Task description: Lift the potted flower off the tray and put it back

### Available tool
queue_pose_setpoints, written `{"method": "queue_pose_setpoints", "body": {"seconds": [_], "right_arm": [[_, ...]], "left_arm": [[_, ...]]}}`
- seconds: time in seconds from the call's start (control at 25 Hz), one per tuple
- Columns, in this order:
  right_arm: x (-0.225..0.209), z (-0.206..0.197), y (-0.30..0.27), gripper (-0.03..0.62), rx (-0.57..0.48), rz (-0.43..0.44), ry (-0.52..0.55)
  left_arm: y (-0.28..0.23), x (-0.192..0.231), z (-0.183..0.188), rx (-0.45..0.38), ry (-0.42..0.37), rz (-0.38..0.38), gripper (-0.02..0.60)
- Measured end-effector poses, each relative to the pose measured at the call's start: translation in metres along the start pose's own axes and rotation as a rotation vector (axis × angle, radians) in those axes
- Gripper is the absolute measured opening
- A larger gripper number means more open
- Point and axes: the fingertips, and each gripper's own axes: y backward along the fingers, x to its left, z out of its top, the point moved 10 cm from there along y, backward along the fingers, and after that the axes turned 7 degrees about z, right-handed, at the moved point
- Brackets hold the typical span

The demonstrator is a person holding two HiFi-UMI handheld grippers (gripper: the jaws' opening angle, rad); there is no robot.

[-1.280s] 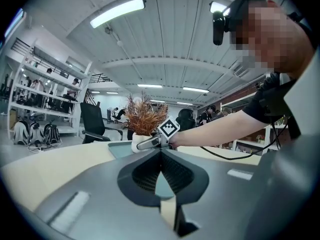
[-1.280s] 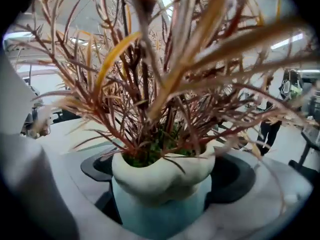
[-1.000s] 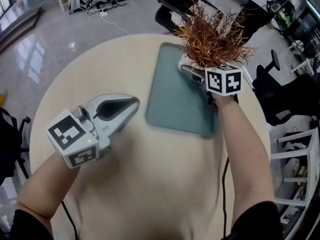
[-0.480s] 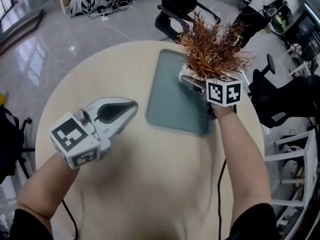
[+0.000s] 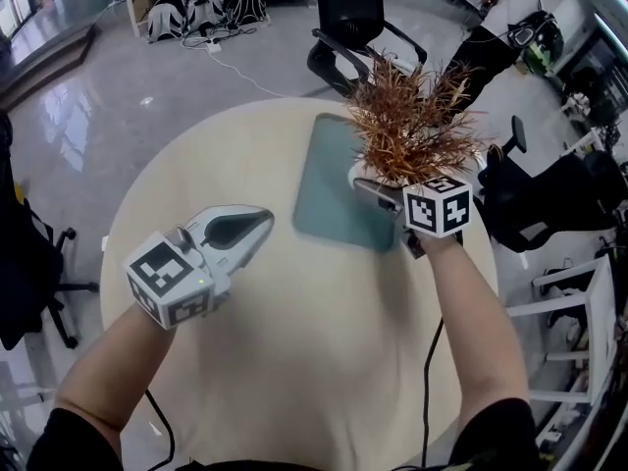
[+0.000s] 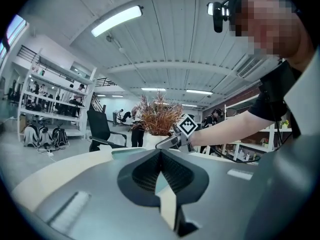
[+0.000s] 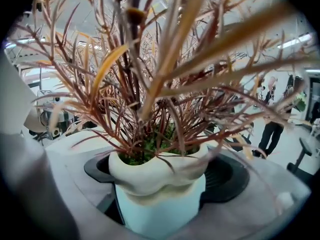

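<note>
The potted flower has rusty-brown spiky leaves in a white pot. My right gripper is shut on the pot, one jaw on each side of it, and holds it in the air over the right part of the grey-green tray. The tray lies bare on the round beige table. My left gripper hovers above the table left of the tray, shut with nothing in it. From the left gripper view the flower and the right gripper show beyond the shut left gripper.
A black office chair stands beyond the table's far edge, another to its right. A cable hangs by my right arm. Bags lie on the floor far behind. A white shelf unit stands at the right.
Both hands have risen. The right gripper has carried the pot up off the tray; the left gripper has drifted a little right and up, still shut.
</note>
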Motion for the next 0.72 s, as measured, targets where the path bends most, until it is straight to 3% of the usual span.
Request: {"method": "queue_pose_setpoints", "body": {"seconds": [0.52,0.72], "right_arm": [[0.085,0.015,0.06,0.515,-0.051,-0.074,-0.035],[0.105,-0.002,0.087,0.515,-0.042,-0.08,-0.022]], "left_arm": [[0.058,-0.015,0.009,0.028,-0.078,-0.136,-0.002],[0.068,-0.036,0.008,0.024,-0.085,-0.123,-0.002]]}}
